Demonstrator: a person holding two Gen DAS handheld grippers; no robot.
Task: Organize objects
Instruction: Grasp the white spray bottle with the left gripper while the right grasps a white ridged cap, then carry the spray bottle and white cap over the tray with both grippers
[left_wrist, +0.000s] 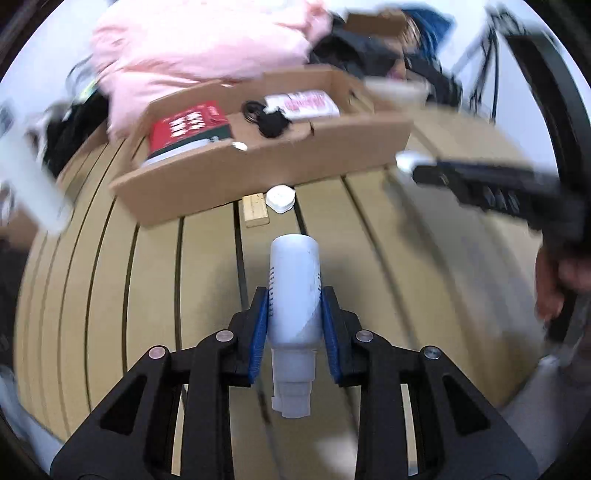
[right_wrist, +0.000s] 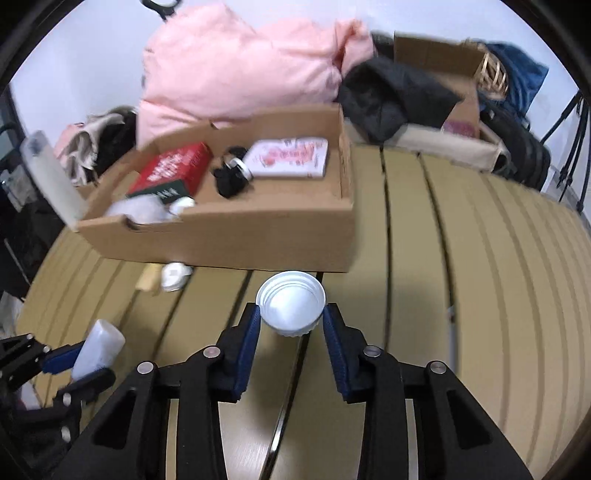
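At the left, a pale grey plastic bottle (left_wrist: 294, 295), cap end toward the camera, is clamped between the blue-padded fingers (left_wrist: 260, 325) of the left gripper (left_wrist: 294, 306) above the slatted tan bench (left_wrist: 406, 240). At the right, a white ribbed plastic cap (right_wrist: 291, 308), open side up, is pinched by the right gripper (right_wrist: 291, 319). Farther off, an open shallow cardboard box (right_wrist: 229, 236) is seen, holding a red book (right_wrist: 173, 168). The round cap is held only at its rim and could be squeezed out; the smooth bottle could slip.

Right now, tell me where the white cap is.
In the right wrist view the white cap sits between the right gripper pads, just before the cardboard box.
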